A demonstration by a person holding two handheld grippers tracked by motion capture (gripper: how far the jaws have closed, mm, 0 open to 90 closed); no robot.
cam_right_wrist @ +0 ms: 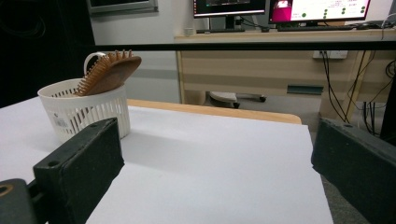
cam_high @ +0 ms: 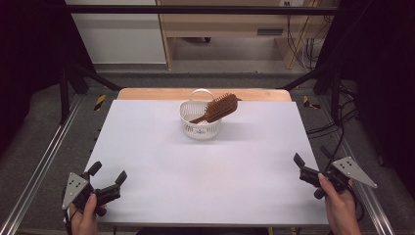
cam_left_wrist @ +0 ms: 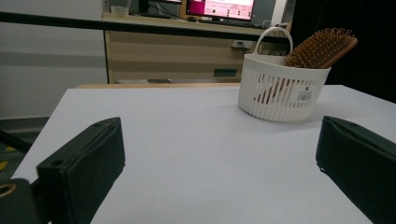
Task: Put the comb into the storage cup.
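Your left gripper (cam_high: 106, 175) sits low at the near left corner of the white table (cam_high: 156, 161), jaws spread wide and holding nothing, your hand (cam_high: 84, 218) wrapped round its grip from below. Your right gripper (cam_high: 309, 169) rests at the near right edge, jaws equally wide and empty. The brown wooden paddle hairbrush (cam_high: 219, 108) leans tilted, bristle head up, in the white slotted plastic basket (cam_high: 200, 126), well ahead of both grippers, right of the left one's line and left of the right one's.

Wooden hairbrush (cam_high: 220, 107); white slatted plastic basket (cam_high: 199, 128); matt white table (cam_high: 205, 166).
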